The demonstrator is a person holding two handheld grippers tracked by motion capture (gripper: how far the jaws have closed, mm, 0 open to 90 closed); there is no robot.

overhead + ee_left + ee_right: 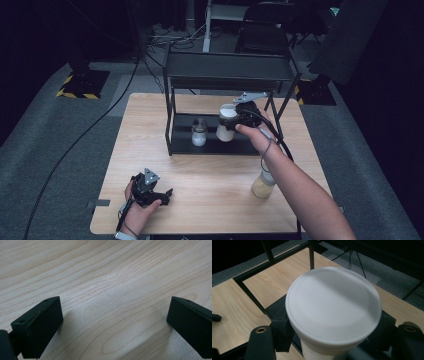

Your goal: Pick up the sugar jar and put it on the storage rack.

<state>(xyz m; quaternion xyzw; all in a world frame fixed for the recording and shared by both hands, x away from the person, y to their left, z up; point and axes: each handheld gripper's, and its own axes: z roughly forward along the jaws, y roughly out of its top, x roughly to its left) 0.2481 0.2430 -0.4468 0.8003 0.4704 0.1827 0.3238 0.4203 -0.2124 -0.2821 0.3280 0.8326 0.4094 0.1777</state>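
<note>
High view: right gripper (231, 119) reaches to the lower shelf of a black metal rack (227, 75) at the far side of the wooden table (210, 200).
Right gripper state: its jaws are clamped on a white-lidded jar (226, 125), one black pad at each side just under the lid.
Jar in the jaws: round, with a smooth, matt white plastic lid (333, 306); the body below is pale and cylindrical. It sits at the front edge of the rack's lower tray; whether its base touches the tray cannot be told.
Small jar (199, 134): clear glass with a grey cap, white contents low inside, standing on the same dark tray to the left of the clamped jar, apart from it.
Third jar (263, 185): pale yellowish contents, on the table near the person's right forearm, on the person's side of the right gripper.
Left gripper (150, 192): low over the near left part of the table, well apart from the rack.
Left gripper state: jaws spread wide with nothing between them; bare light wood grain (112, 290) lies in the gap.
Rack: thin square black tubing, flat dark upper shelf.
</note>
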